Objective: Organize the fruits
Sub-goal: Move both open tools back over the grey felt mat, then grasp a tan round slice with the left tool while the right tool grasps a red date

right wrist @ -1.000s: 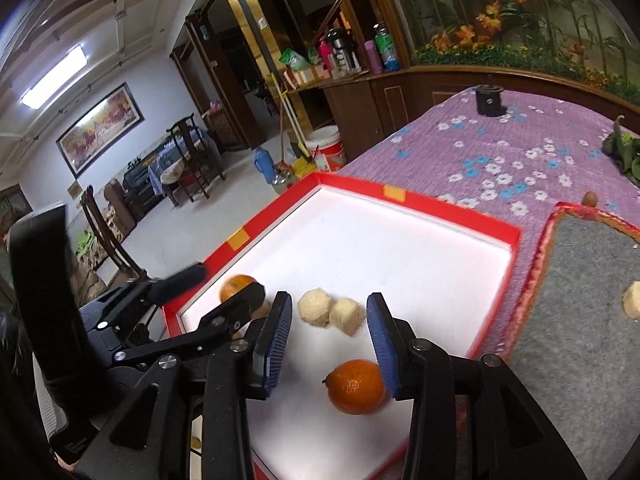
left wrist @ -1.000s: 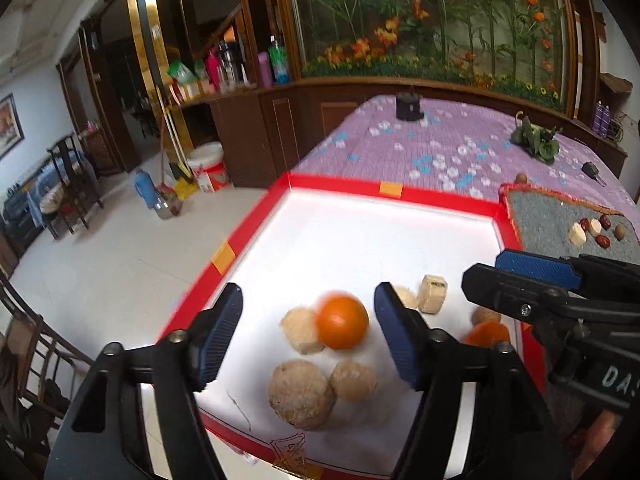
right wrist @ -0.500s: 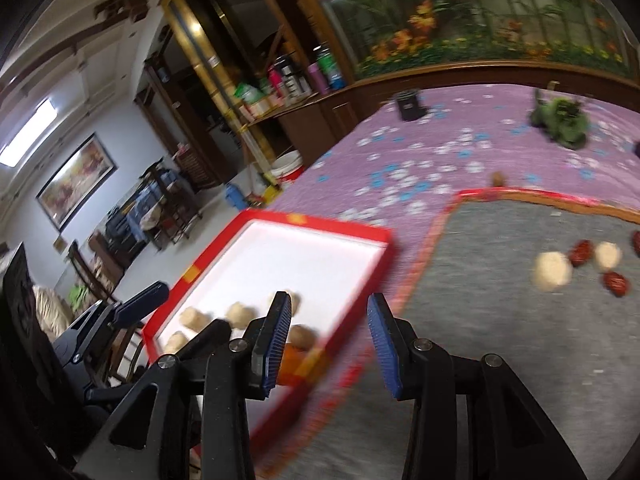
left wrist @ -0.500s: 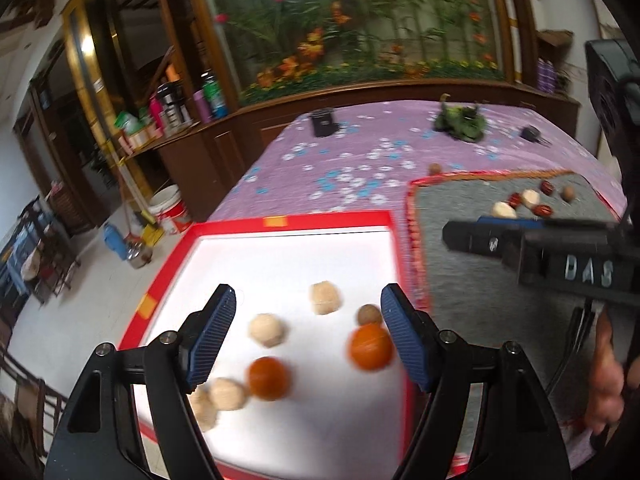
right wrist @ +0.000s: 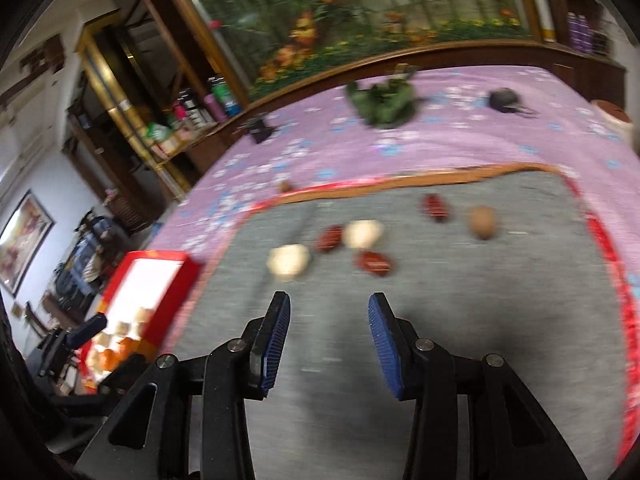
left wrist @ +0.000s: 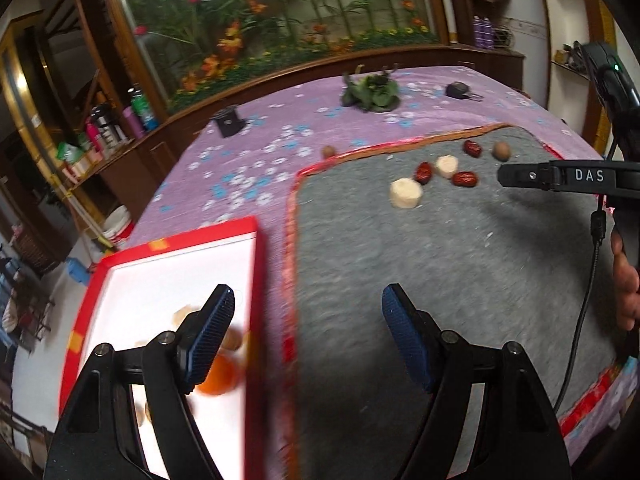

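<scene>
Both grippers have swung away from the red tray (left wrist: 256, 264) since a second ago, when they hovered over the oranges inside it; now they face the grey mat (left wrist: 460, 264) on the tabletop. Neither holds anything: the left gripper (left wrist: 308, 320) has its jaws spread wide over bare mat, and the right gripper (right wrist: 329, 330) has its jaws parted to a moderate gap, also empty.

What is left to sort lies on the mat in a loose cluster. In the right wrist view a pale chunk (right wrist: 289, 261) sits at about 11 o'clock from the jaws, a second pale chunk (right wrist: 363, 233) and a red date (right wrist: 375, 265) near 12 o'clock, another date (right wrist: 330, 238) between the chunks, and a further date (right wrist: 435, 207) with a brown nut (right wrist: 483, 221) toward 1 o'clock.

The right gripper looks nearer to this cluster than the left, which trails by the tray's edge. The closest date's long axis runs roughly 3-to-9 o'clock, across the jaw gap, so a grasp would probably need some wrist rotation. Blur makes finer detail uncertain.
</scene>
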Demonstrator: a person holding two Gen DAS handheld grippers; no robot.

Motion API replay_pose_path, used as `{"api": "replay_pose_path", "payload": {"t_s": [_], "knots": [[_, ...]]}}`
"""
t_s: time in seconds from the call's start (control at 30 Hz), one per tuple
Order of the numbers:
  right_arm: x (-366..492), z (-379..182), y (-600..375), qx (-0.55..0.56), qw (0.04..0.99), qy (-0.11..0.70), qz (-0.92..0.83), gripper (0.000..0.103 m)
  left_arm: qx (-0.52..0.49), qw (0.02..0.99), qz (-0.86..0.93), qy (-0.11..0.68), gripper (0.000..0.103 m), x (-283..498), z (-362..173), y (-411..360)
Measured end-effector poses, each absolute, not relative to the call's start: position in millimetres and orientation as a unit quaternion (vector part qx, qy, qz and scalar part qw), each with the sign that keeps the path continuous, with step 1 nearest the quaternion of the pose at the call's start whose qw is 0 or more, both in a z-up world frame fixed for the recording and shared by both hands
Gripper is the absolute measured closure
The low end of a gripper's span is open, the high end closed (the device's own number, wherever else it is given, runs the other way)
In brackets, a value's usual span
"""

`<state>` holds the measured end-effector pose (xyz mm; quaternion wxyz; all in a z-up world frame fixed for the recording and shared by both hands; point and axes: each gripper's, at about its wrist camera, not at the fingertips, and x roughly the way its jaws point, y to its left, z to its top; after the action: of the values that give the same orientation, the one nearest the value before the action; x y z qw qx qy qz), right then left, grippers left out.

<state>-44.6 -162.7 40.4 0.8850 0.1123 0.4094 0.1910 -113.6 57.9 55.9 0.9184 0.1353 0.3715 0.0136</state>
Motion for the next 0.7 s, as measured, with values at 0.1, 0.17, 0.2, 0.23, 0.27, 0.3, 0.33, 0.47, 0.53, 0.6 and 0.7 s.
{"api": "replay_pose_path", "payload": {"t_s": [0.1, 0.17, 0.2, 0.23, 0.27, 0.3, 0.33, 0.47, 0.53, 0.6, 0.7], "knots": [[-38, 40, -178, 0.108, 0.886, 0.413, 0.181, 0.059, 0.139, 0.918, -0.001, 0.372, 0.027, -98, 56, 44], [-32, 39, -175, 0.091, 0.885, 0.418, 0.186, 0.059, 0.138, 0.916, -0.014, 0.378, 0.027, -83, 56, 36], [-28, 39, -171, 0.082, 0.883, 0.421, 0.193, 0.059, 0.134, 0.915, -0.02, 0.38, 0.027, -78, 55, 33], [-26, 39, -167, 0.076, 0.881, 0.422, 0.198, 0.059, 0.129, 0.914, -0.025, 0.385, 0.027, -71, 54, 30], [-22, 38, -161, 0.065, 0.879, 0.425, 0.206, 0.059, 0.125, 0.912, -0.026, 0.391, 0.027, -64, 52, 28], [-19, 36, -155, 0.055, 0.878, 0.426, 0.211, 0.059, 0.118, 0.91, -0.029, 0.396, 0.027, -58, 52, 27], [-15, 35, -149, 0.044, 0.877, 0.427, 0.216, 0.059, 0.108, 0.91, -0.035, 0.399, 0.027, -53, 51, 26], [0, 29, -135, 0.03, 0.872, 0.431, 0.229, 0.059, 0.098, 0.904, -0.042, 0.413, 0.027, -35, 44, 19], [6, 24, -132, 0.03, 0.872, 0.432, 0.228, 0.059, 0.099, 0.901, -0.042, 0.421, 0.027, -28, 39, 16], [11, 20, -131, 0.028, 0.874, 0.431, 0.224, 0.059, 0.099, 0.899, -0.049, 0.425, 0.027, -23, 35, 11], [15, 14, -130, 0.023, 0.873, 0.432, 0.224, 0.059, 0.1, 0.899, -0.054, 0.423, 0.027, -16, 33, 8]]}}
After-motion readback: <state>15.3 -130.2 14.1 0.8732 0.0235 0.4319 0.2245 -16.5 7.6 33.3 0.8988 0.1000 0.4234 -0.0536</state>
